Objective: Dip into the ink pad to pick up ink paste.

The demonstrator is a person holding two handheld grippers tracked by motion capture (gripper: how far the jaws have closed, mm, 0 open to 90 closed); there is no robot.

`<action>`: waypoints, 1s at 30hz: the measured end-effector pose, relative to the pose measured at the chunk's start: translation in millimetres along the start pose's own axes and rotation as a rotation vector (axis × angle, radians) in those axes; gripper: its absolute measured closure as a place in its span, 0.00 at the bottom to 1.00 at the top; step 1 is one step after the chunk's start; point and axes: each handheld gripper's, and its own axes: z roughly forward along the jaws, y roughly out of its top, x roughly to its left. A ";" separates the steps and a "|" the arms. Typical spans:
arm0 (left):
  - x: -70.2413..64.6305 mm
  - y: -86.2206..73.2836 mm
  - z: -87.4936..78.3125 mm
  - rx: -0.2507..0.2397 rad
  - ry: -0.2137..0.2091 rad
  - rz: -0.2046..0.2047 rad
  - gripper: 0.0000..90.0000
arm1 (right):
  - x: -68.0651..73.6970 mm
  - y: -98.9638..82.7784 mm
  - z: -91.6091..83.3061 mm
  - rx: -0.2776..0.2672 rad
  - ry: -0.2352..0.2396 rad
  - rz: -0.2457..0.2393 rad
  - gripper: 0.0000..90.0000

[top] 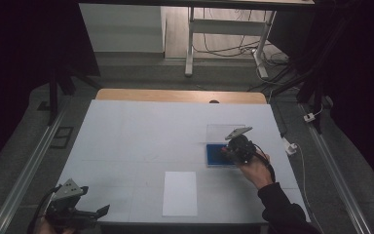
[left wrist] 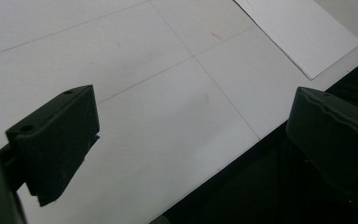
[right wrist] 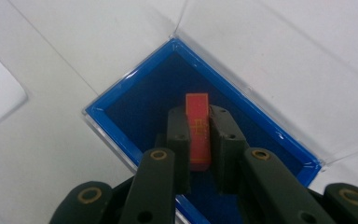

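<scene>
A small red block point(right wrist: 198, 128) with faint gold markings sits clamped between the jaws of the right gripper point(right wrist: 199, 140), held over the dark blue lining of an open blue box point(right wrist: 135, 112). The box has a clear hinged lid point(top: 223, 131) standing up behind it and rests on the right half of the white worktop point(top: 126, 141). A white sheet of paper point(top: 180, 193) lies near the front edge, well apart from the box. At the front left corner, the left gripper point(top: 90, 214) hovers by the worktop's edge, its jaws spread wide with nothing between them.
</scene>
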 end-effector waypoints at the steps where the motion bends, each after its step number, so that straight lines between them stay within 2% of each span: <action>1: -0.2 -0.1 0.0 -0.001 -0.001 -0.003 0.03 | -3.3 -1.4 0.1 -0.010 0.016 0.023 0.90; 2: -0.1 -0.1 -0.1 -0.001 -0.001 -0.004 0.03 | -11.7 -5.4 0.2 -0.031 0.052 0.088 0.90; 3: -0.1 -0.2 -0.1 -0.001 -0.001 -0.004 0.03 | -11.7 -5.4 0.2 -0.031 0.052 0.088 0.90; 6: 0.1 0.0 0.0 0.000 -0.001 -0.002 0.03 | -18.9 -8.8 0.5 -0.046 0.091 0.139 0.90; 12: -0.2 0.3 0.6 0.004 0.000 -0.001 0.03 | -11.4 -6.8 0.4 -0.036 0.063 0.110 0.90; 13: -0.2 0.4 0.6 0.004 -0.001 -0.001 0.03 | -8.4 -5.6 0.7 -0.035 0.042 0.081 0.90; 16: 0.0 0.3 0.5 0.002 0.000 0.000 0.03 | -1.8 -3.3 0.6 -0.022 0.004 0.042 0.90; 18: 0.1 0.3 0.4 0.003 -0.001 0.000 0.03 | -2.4 -3.6 0.6 -0.023 0.009 0.040 0.90; 22: 0.3 0.1 0.2 0.001 -0.004 -0.003 0.03 | -7.7 -5.2 0.0 -0.030 0.041 0.074 0.89; 27: 0.6 -0.1 -0.2 -0.001 -0.004 -0.007 0.03 | -4.7 -1.9 -1.0 -0.013 0.018 0.039 0.89; 30: 0.6 -0.3 -0.3 -0.003 -0.005 -0.008 0.03 | -4.7 -1.3 -2.6 -0.018 0.011 0.045 0.89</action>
